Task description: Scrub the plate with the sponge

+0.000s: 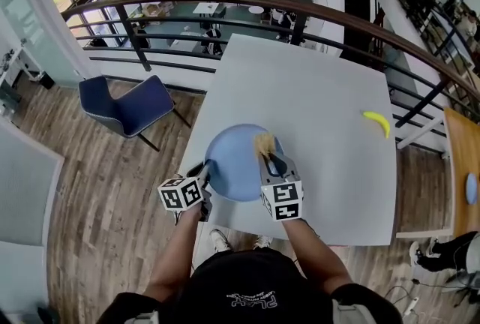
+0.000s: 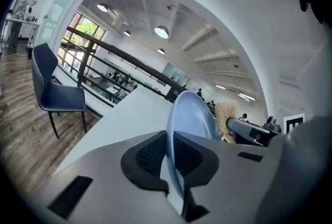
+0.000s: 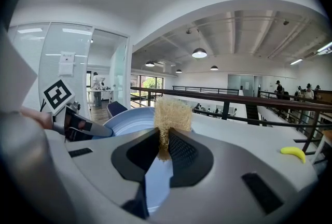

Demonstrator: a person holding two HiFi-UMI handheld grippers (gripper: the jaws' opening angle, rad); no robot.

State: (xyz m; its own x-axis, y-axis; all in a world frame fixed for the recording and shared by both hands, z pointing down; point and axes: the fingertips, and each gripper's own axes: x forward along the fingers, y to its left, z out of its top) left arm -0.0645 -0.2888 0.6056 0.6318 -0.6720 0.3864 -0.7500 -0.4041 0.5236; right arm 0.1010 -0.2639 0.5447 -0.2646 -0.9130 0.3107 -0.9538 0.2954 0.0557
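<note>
A mezzanine with a wooden floor is seen, bordered by a curved railing with a brown handrail; a lower hall with people is visible beyond it. At 9 o'clock of the white table a blue chair is placed. Little writing is found: a pale print on the back of the person's black shirt cannot be read, and the cubes on both grippers carry only black-and-white square markers.

The left gripper is closed on the rim of the blue plate, at the plate's 9 o'clock; the rim is pinched between the two black pads. The plate is located at the 6 o'clock edge of the table. Whether it rests fully on the table cannot be told.

The right gripper is clamped tightly on a tan, fibrous sponge, which is held over the plate near its 1 o'clock part. Contact with the plate cannot be judged.

A yellow banana lies well apart, at 2 o'clock of the plate.
</note>
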